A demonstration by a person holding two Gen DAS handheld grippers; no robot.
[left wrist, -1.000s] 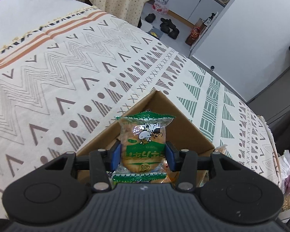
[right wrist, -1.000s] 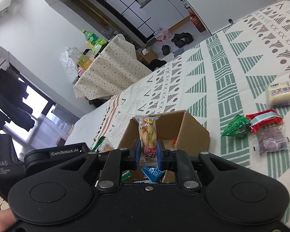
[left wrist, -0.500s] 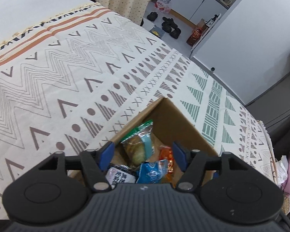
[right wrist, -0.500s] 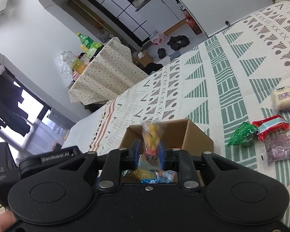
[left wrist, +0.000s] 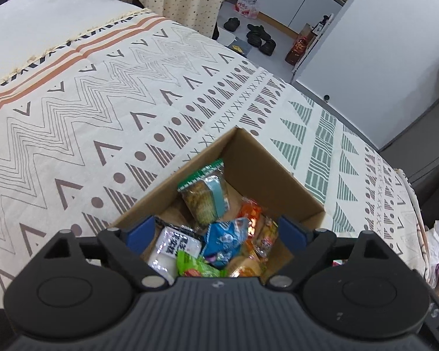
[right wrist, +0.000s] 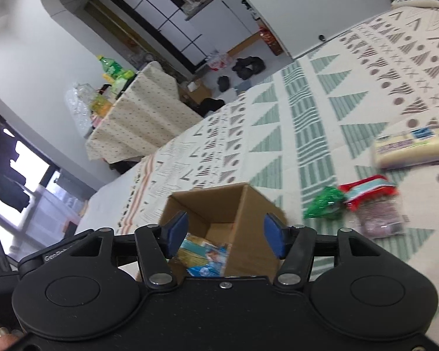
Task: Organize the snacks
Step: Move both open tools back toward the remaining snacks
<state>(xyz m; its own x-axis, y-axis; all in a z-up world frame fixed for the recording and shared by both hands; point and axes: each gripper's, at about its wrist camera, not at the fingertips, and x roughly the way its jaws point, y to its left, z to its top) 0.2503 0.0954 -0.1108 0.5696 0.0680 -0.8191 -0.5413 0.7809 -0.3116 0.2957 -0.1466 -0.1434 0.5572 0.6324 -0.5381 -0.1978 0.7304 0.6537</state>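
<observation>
Your left gripper has just been opening, fingers spread, nothing pinched, over the box of snacks at 6 o'clock. Right gripper likewise spread, empty; loose packs at 3 o'clock.

One cardboard box sits on the patterned bedspread. Inside it, the left wrist view shows at least six snack packets: one clear with a green edge, one white, one blue, one bright green, and two orange ones. Outside the box, toward the bedspread's right edge, three packets lie: one green, one red-topped, one pale yellow.
</observation>
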